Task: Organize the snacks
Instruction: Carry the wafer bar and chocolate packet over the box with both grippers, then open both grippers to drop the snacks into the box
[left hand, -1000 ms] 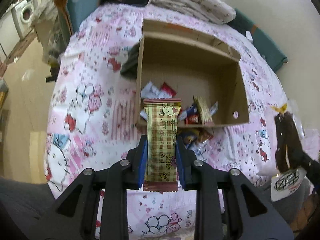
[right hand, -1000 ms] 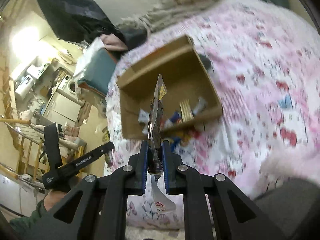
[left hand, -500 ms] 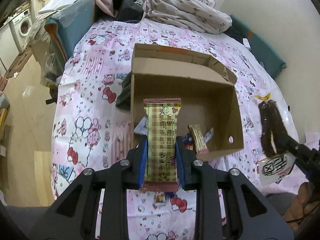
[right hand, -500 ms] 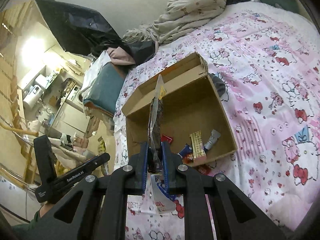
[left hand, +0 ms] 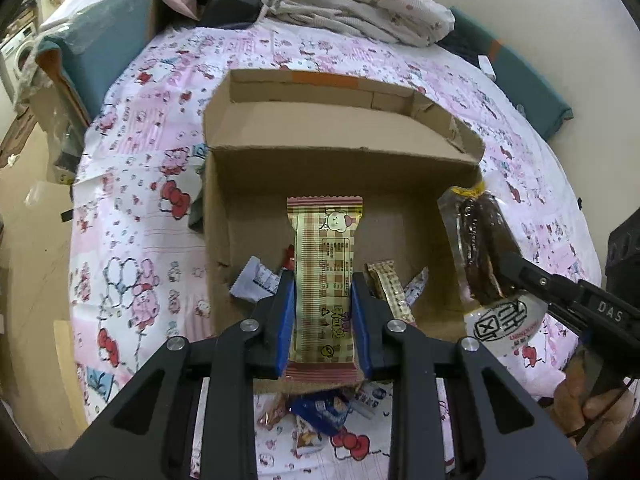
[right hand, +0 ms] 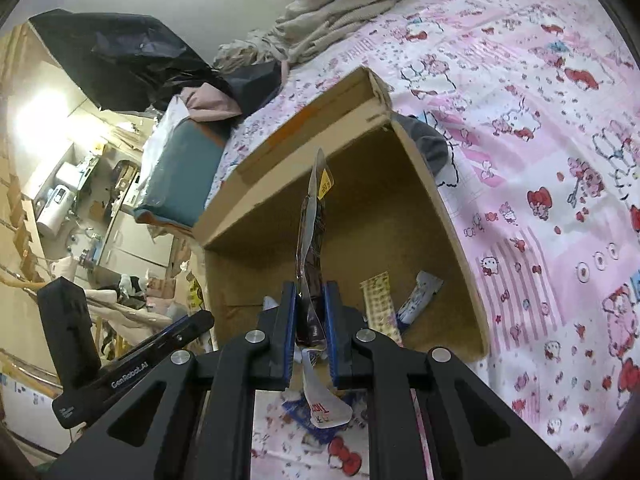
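A plaid snack bar (left hand: pixel 323 276), printed w/ a cartoon animal and small unreadable text, is clamped upright in the left gripper (left hand: pixel 322 312) over the cardboard box (left hand: pixel 248 148). A dark snack in a clear wrapper (right hand: pixel 312 264), yellow sticker at top, is pinched by the right gripper (right hand: pixel 311 332). "GenRobot.AI" is read on the left tool, "DAS" on the right. Loose snacks (right hand: pixel 380 300) are seen in the box's near end.

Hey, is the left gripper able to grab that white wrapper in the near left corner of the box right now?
Probably not yet. The left gripper is shut on the plaid wafer bar, so its jaws are occupied. The white wrapper itself lies uncovered in the cardboard box.
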{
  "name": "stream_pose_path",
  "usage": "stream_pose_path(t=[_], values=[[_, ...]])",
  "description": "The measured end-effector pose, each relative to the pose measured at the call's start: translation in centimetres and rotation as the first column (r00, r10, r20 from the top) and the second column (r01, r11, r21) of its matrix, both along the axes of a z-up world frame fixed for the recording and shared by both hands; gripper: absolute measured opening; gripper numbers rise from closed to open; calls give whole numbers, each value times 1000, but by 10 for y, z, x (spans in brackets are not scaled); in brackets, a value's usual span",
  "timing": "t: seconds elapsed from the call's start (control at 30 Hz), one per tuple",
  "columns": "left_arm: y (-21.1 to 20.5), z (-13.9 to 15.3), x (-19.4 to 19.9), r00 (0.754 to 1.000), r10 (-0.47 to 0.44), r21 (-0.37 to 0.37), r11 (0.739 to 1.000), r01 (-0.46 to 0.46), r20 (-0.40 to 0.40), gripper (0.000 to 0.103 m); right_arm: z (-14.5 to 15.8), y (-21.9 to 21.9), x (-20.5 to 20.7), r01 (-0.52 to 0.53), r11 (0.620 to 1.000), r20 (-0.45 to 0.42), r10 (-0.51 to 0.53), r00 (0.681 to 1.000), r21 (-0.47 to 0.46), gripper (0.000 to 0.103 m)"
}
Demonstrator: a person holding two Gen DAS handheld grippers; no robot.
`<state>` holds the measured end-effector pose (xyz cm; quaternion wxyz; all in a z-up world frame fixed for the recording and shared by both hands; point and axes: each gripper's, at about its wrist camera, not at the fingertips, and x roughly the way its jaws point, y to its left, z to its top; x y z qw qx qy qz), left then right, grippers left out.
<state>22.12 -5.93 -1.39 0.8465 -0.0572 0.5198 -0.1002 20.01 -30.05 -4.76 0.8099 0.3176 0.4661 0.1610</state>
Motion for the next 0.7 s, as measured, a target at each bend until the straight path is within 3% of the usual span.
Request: stream_pose_path(t=[0.27, 0.7], values=[[-11, -28, 7, 1000, -23, 43, 999, 22, 14, 23, -26, 7, 13, -4, 999, -35, 3, 999, -45, 14], [-14, -30, 5, 999, -23, 54, 998, 21, 44, 23, -35, 20, 18, -37, 998, -57, 34, 998, -53, 14]])
